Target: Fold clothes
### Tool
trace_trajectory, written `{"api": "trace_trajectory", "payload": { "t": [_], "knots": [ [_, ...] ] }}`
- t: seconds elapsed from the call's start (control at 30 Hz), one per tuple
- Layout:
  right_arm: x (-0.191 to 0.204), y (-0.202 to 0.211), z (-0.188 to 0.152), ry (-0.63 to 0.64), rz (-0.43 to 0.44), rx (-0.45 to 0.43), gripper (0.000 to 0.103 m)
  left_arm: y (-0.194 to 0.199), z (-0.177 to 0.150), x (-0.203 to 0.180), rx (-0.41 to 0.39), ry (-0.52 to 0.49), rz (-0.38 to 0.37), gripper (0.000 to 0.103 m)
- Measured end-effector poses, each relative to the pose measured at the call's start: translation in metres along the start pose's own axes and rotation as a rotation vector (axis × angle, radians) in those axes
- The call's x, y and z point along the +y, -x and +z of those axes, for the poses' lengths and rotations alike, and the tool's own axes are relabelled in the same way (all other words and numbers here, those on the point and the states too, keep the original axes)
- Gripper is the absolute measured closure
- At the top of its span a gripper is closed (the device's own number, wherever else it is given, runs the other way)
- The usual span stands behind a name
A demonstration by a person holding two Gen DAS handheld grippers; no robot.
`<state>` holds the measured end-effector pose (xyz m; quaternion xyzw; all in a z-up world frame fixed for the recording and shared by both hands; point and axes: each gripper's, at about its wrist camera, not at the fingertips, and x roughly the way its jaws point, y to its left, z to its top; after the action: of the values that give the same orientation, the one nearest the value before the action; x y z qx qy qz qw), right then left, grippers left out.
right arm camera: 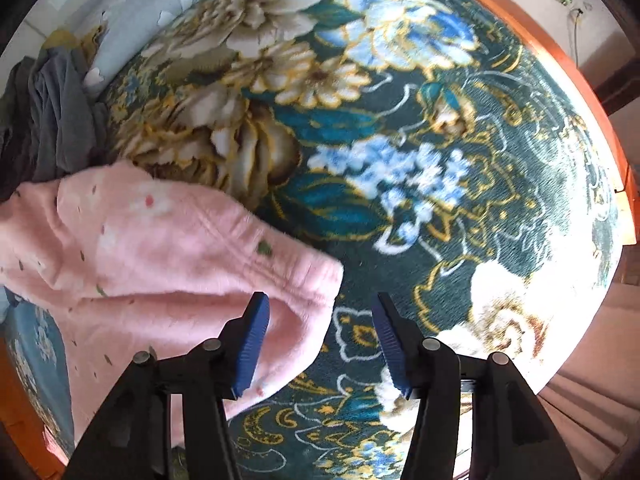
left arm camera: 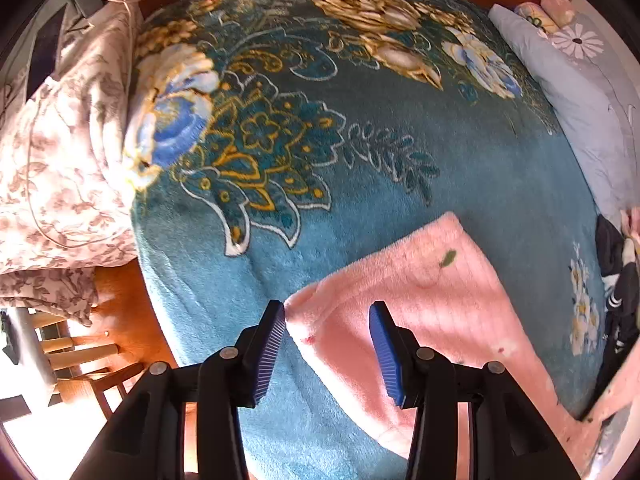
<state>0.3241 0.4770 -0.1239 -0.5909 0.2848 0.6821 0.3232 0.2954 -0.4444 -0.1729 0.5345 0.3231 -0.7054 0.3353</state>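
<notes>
Looking down along my left hand-held gripper (left arm camera: 327, 346), I see the pink fleece garment (left arm camera: 420, 304) lying flat on the teal floral blanket (left arm camera: 360, 160) that covers the bed. Its near corner sits right between my 2 pads, which stand apart and press on nothing. From there the garment's long axis runs off toward 4 o'clock, down to the lower right edge of the view.

My right hand-held gripper (right arm camera: 320, 340) is parted too and holds nothing. In its view the same pink fleece garment (right arm camera: 160, 256) spreads toward 9 o'clock, its rounded end reaching in under my left pad (right arm camera: 250, 346), while bare blanket (right arm camera: 440, 200) lies under the right one.

I judge both hands about equally near, each over 1 end, with the cloth stretching between them.
</notes>
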Motion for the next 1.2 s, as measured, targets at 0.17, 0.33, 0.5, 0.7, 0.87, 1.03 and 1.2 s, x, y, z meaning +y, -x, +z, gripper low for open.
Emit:
{"api": "trace_trajectory", "payload": {
  "t": [0.17, 0.33, 0.5, 0.7, 0.87, 1.03, 1.2],
  "knots": [
    [0.098, 0.026, 0.018, 0.11, 0.165, -0.137, 0.048, 0.044, -0.004, -0.032, -0.105, -0.001, -0.072, 0.049],
    [0.278, 0.056, -0.007, 0.496, 0.381, -0.234, 0.048, 0.072, -0.024, -0.087, -0.15, -0.029, -0.189, 0.044],
    [0.423, 0.081, -0.041, 0.814, 0.526, -0.314, 0.048, 0.075, -0.063, -0.139, -0.133, -0.087, -0.242, 0.043],
    [0.537, 0.087, -0.063, 1.05, 0.498, -0.418, 0.047, 0.048, -0.102, -0.157, -0.052, 0.016, -0.29, 0.043],
    [0.598, 0.053, -0.075, 1.119, 0.412, -0.373, 0.047, 0.034, -0.115, -0.164, -0.014, 0.017, -0.274, 0.043],
    [0.618, 0.022, -0.083, 1.205, 0.274, -0.403, 0.047, 0.038, -0.112, -0.161, -0.043, 0.019, -0.256, 0.043],
    [0.605, 0.028, -0.078, 1.247, 0.245, -0.434, 0.09, 0.034, -0.11, -0.158, -0.027, 0.041, -0.274, 0.043]
  ]
}}
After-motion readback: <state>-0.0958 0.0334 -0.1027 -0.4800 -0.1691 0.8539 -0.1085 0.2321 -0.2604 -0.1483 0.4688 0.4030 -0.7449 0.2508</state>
